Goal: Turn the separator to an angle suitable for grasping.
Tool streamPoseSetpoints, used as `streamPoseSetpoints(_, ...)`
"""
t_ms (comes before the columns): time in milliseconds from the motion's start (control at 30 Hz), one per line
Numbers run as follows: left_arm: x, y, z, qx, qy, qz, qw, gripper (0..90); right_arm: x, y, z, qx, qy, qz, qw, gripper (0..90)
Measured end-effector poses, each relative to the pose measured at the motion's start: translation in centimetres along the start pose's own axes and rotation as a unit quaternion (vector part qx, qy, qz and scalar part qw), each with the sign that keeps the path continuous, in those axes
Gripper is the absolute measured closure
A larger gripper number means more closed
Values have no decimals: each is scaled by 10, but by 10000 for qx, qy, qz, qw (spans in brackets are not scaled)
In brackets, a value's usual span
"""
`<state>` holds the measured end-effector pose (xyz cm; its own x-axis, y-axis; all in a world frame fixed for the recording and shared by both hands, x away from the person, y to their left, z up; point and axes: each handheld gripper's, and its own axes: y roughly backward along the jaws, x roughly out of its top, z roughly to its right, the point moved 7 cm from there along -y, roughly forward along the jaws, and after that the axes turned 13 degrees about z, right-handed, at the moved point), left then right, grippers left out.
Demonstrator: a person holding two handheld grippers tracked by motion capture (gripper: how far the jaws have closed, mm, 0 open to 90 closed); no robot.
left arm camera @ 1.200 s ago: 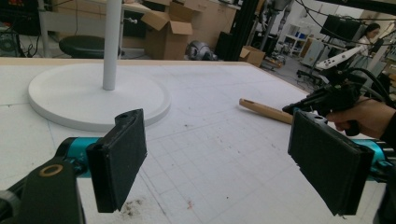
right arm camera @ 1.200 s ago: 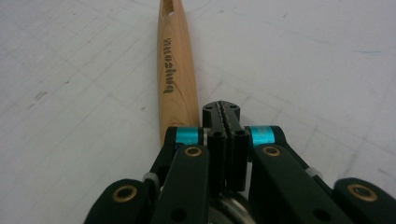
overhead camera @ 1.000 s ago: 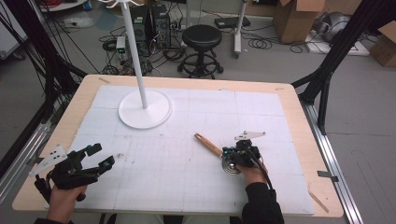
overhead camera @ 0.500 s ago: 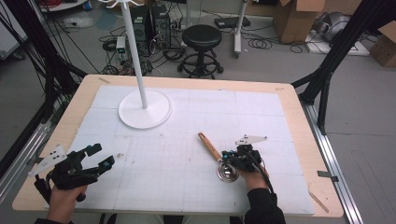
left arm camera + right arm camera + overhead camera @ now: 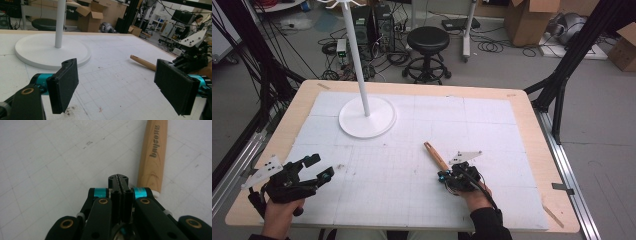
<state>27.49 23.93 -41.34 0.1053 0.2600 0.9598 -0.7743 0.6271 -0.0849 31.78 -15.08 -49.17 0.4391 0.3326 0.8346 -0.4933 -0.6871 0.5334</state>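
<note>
On table (image 5: 532,125): left hand-held gripper (image 5: 314,169) wide; right hand-held gripper (image 5: 118,180) closed beside wooden handle (image 5: 153,152).

A stand (image 5: 366,116) is set on the table (image 5: 522,107) toward its far left, its pole rising from a round base. A wooden handle (image 5: 436,155) is laid right of centre, nearer the person. The right gripper (image 5: 455,178) is placed just beside the handle's near end (jaws pressed together); the left gripper (image 5: 319,169) is held at the near left corner, well apart from both. A stool (image 5: 428,52) is seen on the floor behind the table.
</note>
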Motion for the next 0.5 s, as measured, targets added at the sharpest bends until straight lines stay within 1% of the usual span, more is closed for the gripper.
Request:
streamPoseSetpoints(100,0,0,0,-3,6,-1,10000,199,-1,2,1,-32,81,-21,10000,891)
streamPoseSetpoints(167,0,1,-1,0,-1,-1,10000,199,-2,4,0,-64,86,-69,9999,891)
streamPoseSetpoints(300,0,0,0,0,-2,-3,10000,199,-2,6,0,-68,48,-60,9999,891)
streamPoseSetpoints(333,0,0,0,-2,-9,-10,10000,199,-2,6,0,-67,87,-53,9999,891)
streamPoseSetpoints(367,0,0,0,-6,-6,-1,10000,199,-3,7,0,-72,74,-83,9999,891)
streamPoseSetpoints(400,0,0,0,-1,-11,0,10000,199,-2,8,0,-67,82,-61,9999,890)
streamPoseSetpoints(433,0,0,0,-10,-5,0,10000,199,-2,10,0,-76,35,-20,10000,890)
streamPoseSetpoints(500,0,0,0,4,18,17,10000,199,2,17,3,-89,-43,175,9998,881)
